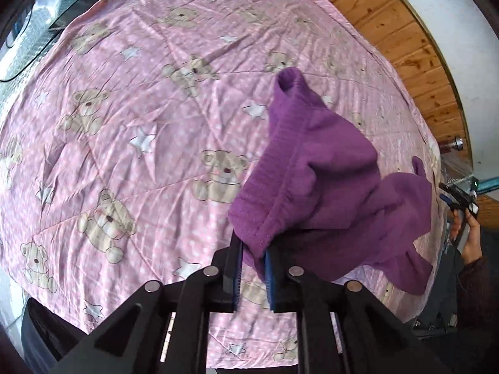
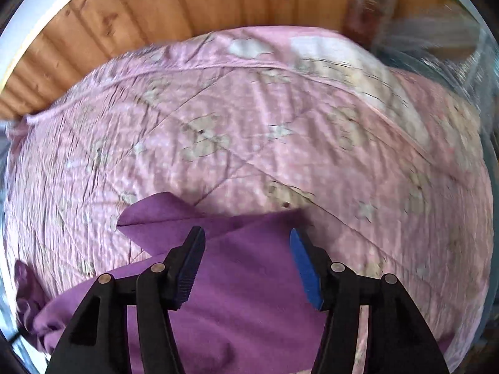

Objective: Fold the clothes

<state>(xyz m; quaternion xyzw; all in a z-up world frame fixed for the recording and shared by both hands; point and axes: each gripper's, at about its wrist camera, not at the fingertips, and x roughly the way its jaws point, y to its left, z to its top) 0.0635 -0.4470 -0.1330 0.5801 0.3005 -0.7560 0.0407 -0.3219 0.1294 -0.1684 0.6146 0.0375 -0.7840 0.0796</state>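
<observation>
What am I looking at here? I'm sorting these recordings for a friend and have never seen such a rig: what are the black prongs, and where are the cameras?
No robot: a person holds a two-finger gripper in each hand, each with a fisheye camera looking along its fingers. In the left camera's picture, the left gripper is shut on a purple knitted garment, lifting it over a pink quilted blanket printed with teddy bears and stars. The person's hand shows at the right edge. In the right camera's picture, the right gripper is open, above the same garment. Wooden panelling lies behind.
</observation>
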